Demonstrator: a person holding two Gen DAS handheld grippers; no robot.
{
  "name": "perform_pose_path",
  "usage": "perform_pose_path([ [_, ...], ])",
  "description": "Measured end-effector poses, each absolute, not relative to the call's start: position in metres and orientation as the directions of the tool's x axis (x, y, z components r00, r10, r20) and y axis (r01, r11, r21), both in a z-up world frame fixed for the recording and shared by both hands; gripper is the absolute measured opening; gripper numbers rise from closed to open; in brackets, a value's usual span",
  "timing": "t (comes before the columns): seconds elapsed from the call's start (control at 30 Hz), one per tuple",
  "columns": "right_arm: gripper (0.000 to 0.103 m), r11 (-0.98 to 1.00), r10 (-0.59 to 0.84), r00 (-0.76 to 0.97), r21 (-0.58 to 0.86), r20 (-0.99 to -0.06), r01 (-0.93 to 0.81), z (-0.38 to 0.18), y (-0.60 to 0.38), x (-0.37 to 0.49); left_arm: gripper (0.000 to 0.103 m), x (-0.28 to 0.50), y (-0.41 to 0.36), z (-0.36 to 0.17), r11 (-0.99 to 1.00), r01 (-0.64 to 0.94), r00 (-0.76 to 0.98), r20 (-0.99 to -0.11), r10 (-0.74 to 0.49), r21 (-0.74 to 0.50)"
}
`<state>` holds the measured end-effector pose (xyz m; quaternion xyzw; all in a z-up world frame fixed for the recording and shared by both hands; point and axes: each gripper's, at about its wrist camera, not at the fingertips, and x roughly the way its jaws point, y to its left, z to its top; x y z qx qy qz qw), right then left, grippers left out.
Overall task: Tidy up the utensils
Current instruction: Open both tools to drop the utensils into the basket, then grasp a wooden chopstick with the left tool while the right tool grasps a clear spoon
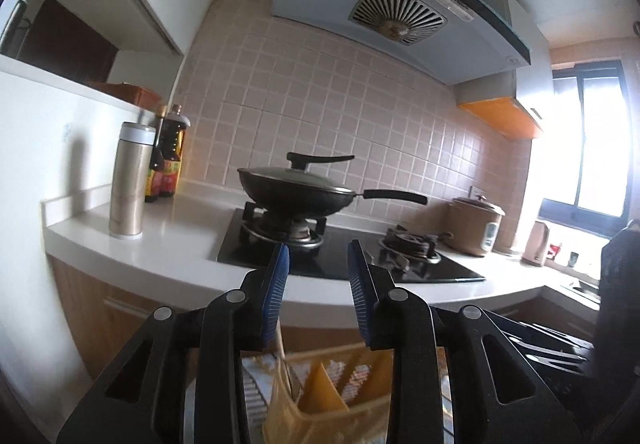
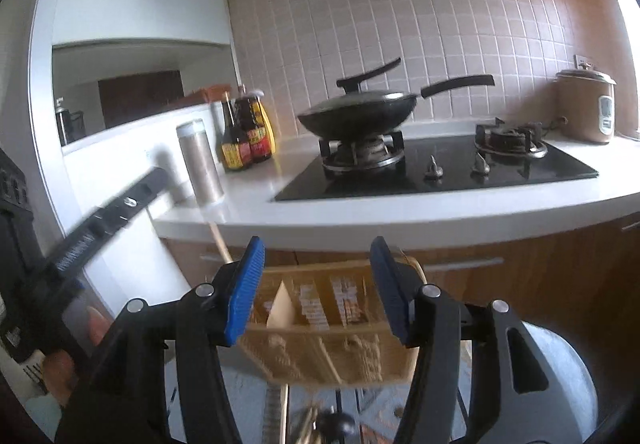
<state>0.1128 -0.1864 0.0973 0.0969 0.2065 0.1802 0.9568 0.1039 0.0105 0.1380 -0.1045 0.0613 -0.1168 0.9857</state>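
Blue ribbed pads face each other across a bare gap on the left gripper point(image 1: 318, 264); its jaws stand apart with nothing between them. The right gripper point(image 2: 316, 264) is likewise spread wide and holds nothing. Below and just beyond both tools sits a yellow plastic utensil basket point(image 2: 320, 332), split by upright dividers into compartments; it is blurred, so what lies in each compartment cannot be told. A pale wooden stick point(image 2: 219, 240), perhaps a chopstick or handle, rises at a tilt from the basket's left side in the right wrist view. Near the bottom edge of that view a few dark and wooden utensils point(image 2: 316, 424) show below the basket, too smeared to name. At the far left of the same view a hand grips the black body of the other gripper.

Farther off runs a white countertop point(image 2: 248, 199) over wooden cabinet fronts. On its left end stands a steel thermos point(image 1: 130, 179), upright, with dark sauce bottles point(image 1: 168, 159) just behind it by the wall. A black glass stove point(image 2: 440, 175) is set into the counter; a lidded black wok point(image 1: 296, 191) rests on its left burner. Far right stands a tan rice cooker point(image 2: 586, 107), and above hangs a range hood point(image 1: 396, 11).
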Motion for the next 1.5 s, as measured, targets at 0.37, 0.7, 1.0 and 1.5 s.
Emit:
perform_pose_path([
  [0.37, 0.052, 0.908, 0.408, 0.611, 0.371, -0.678, -0.195, 0.059, -0.217, 0.087, 0.037, 0.063, 0.009, 0.113, 0.898, 0.337, 0.810, -0.399, -0.430, -0.284],
  [0.7, 0.051, 0.923, 0.384, 0.399, 0.350, -0.833, -0.159, -0.033, -0.199, 0.086, 0.035, 0.135, -0.004, -0.033, 0.872, 0.171, 0.400, -0.777, -0.486, -0.458],
  [1.0, 0.042, 0.966, 0.241, 0.412, 0.176, -0.878, -0.189, -0.061, -0.179, 0.084, 0.035, 0.161, -0.023, -0.054, 0.935, 0.138, 0.441, -0.825, -0.353, -0.326],
  [1.5, 0.037, 0.970, 0.160, 0.390, 0.072, -0.907, -0.230, -0.078, -0.147, 0.086, 0.011, 0.162, -0.047, -0.050, 0.976, 0.168, 0.488, -0.848, -0.206, -0.140],
])
